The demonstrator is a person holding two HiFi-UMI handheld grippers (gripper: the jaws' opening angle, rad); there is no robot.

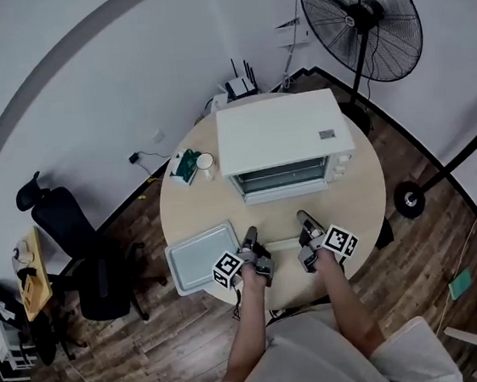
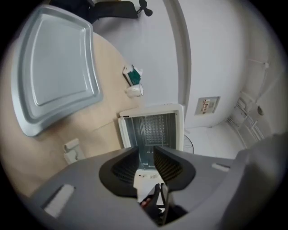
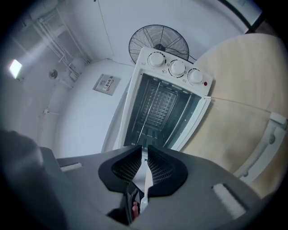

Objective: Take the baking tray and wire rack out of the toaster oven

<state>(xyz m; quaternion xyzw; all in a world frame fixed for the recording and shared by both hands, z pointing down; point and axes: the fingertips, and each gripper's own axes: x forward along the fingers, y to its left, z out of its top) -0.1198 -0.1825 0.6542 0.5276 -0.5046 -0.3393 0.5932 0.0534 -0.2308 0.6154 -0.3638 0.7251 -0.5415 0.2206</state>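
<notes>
One of two items is out: the baking tray (image 1: 201, 254) lies flat on the surface (image 1: 355, 202), in front of the open toaster oven (image 1: 284, 138) and to its left, just beside the left gripper (image 1: 250, 232). The wire rack is not on the surface, so it is probably inside the oven, though I cannot make it out. Left gripper narrowly open, empty. Right gripper (image 1: 304, 219) almost closed, empty. Both face the oven mouth. Next: reach in, pinch the rack's front bar, draw it out level.
</notes>
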